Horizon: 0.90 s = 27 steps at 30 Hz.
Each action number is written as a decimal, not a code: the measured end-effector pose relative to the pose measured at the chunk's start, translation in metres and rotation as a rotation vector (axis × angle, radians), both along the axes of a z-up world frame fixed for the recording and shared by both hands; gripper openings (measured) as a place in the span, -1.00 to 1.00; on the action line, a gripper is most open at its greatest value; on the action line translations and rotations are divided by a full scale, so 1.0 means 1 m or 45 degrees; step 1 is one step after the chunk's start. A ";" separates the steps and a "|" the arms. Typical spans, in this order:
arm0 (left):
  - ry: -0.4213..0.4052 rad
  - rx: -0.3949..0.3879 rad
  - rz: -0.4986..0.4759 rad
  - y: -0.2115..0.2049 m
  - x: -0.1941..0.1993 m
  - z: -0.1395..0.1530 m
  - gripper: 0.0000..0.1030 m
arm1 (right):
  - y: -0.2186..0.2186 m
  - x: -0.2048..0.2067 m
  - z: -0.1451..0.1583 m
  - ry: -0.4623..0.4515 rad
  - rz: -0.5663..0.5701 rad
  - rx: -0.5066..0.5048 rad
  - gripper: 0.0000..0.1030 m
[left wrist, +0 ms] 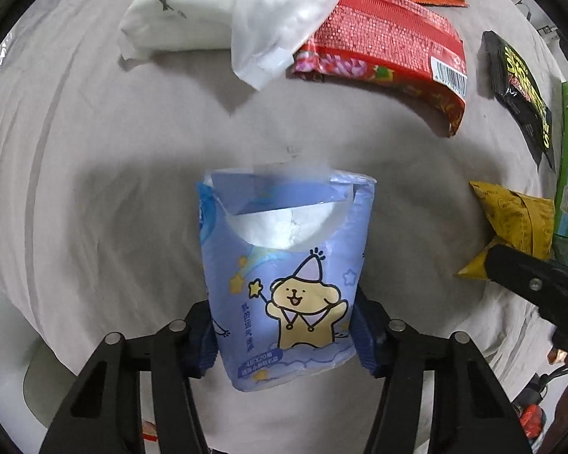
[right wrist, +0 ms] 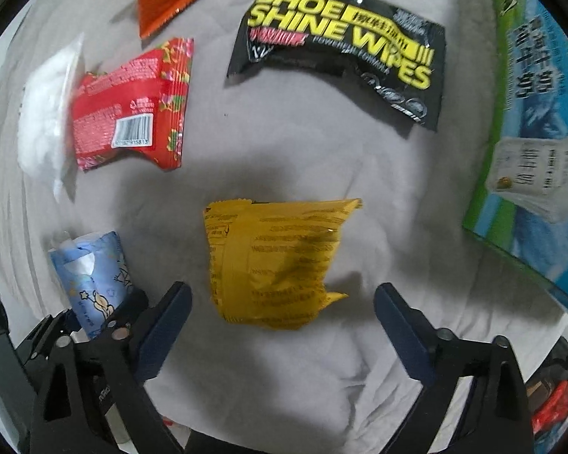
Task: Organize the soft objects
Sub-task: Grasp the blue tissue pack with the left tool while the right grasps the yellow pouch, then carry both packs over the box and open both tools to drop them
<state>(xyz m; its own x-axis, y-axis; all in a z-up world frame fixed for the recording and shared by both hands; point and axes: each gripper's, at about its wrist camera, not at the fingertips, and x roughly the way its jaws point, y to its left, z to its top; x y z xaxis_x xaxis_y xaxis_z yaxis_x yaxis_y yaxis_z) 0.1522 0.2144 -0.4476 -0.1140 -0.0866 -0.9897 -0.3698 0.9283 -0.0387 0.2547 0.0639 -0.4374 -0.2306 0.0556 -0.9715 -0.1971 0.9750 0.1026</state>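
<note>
A grey cloth (left wrist: pixel 94 151) covers the whole work surface, creased into long folds on the left and rumpled near the lower right corner; a green and blue printed carton (right wrist: pixel 530 75) lies on it at the right edge, showing Chinese lettering and a picture of a milk box; beyond the cloth's lower right edge sits something red and black (right wrist: pixel 553 405), too blurred to identify.
</note>
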 end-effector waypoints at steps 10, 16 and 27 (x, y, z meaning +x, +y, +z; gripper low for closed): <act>-0.043 0.007 -0.002 -0.003 0.014 0.009 -0.10 | 0.023 -0.003 -0.037 0.009 -0.013 -0.037 0.20; -0.082 0.005 -0.020 -0.002 0.014 0.028 -0.19 | 0.031 -0.018 -0.029 -0.026 0.021 -0.061 0.11; -0.301 0.040 -0.086 0.001 0.008 0.120 -0.20 | 0.026 -0.041 0.017 -0.146 0.040 0.011 0.08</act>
<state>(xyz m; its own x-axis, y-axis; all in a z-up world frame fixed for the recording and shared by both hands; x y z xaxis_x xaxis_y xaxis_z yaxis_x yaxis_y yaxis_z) 0.1606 0.2159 -0.3272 0.1163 -0.0551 -0.9917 -0.2908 0.9528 -0.0871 0.2142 0.0900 -0.4203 -0.1199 0.0582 -0.9911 -0.2388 0.9673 0.0857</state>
